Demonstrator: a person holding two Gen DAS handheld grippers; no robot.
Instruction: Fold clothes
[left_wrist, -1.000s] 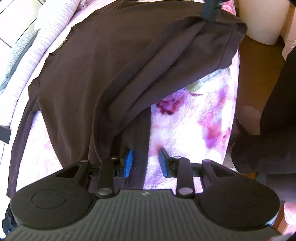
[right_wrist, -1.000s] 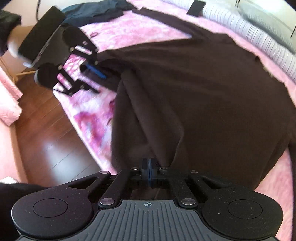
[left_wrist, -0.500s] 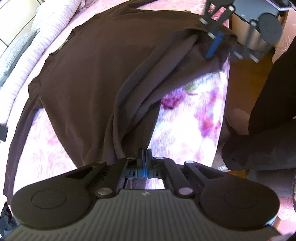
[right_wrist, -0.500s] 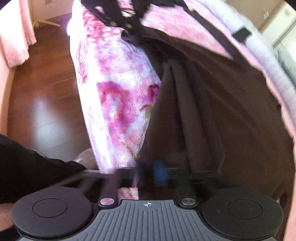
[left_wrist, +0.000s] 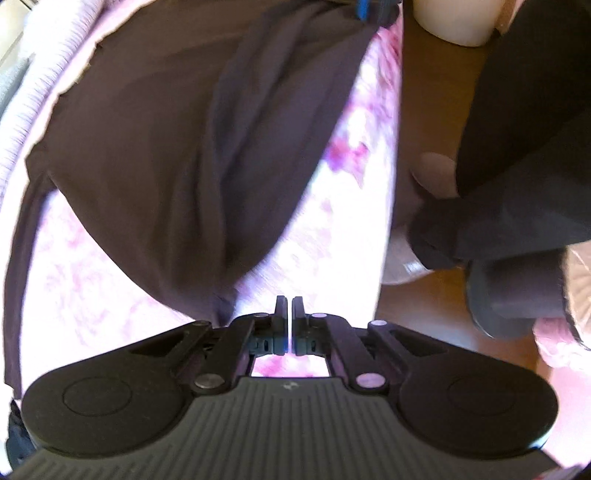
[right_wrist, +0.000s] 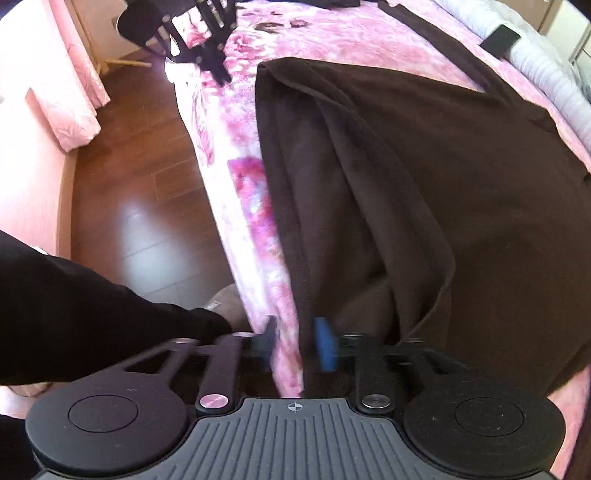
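A dark brown shirt (left_wrist: 177, 140) lies spread on a pink floral blanket (left_wrist: 332, 229), with its near side folded over in long creases; it also shows in the right wrist view (right_wrist: 424, 192). My left gripper (left_wrist: 289, 308) is shut and empty, just off the shirt's lower edge, above the blanket. My right gripper (right_wrist: 297, 341) is open, its fingers straddling the shirt's hem at the bed's edge. The left gripper shows far off in the right wrist view (right_wrist: 207, 44). The right gripper's blue pad (left_wrist: 364, 9) peeks in at the top of the left wrist view.
The bed's edge drops to a brown wooden floor (right_wrist: 140, 177). A pink curtain (right_wrist: 70, 85) hangs at the left. My dark sleeve (right_wrist: 92, 306) and a slipper (left_wrist: 402, 258) are near the bed's edge. White striped bedding (right_wrist: 546, 81) lies beyond the shirt.
My left gripper closed on the hem, then let it slip out and now stays shut beside the shirt. My right gripper opened and released the fabric, which now lies flatter.
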